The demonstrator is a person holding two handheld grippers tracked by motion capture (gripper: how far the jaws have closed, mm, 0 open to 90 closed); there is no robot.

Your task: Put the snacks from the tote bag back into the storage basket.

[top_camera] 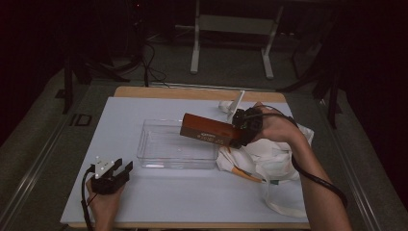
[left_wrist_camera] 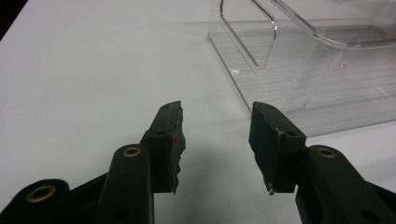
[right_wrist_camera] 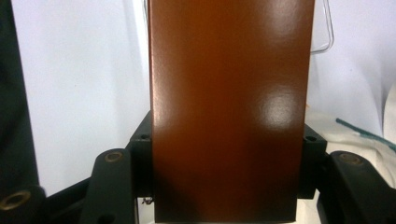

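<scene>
Right hand-held gripper (top_camera: 239,131) pinching one end of brown box (top_camera: 208,131), held level above right end of clear tray (top_camera: 154,161) on bench (top_camera: 144,197). Left hand-held gripper (top_camera: 113,175) spread, empty, resting near tray's front-left corner. Risk: end-only grip, so box may sag, slip, or clip tray wall on lowering.

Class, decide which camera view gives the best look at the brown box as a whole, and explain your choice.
The high view: it shows the whole brown box, held at one end by the right gripper above the clear tray. The right gripper view shows one flat brown face up close, clamped between the jaws. The left gripper view looks toward the tray instead.
</scene>
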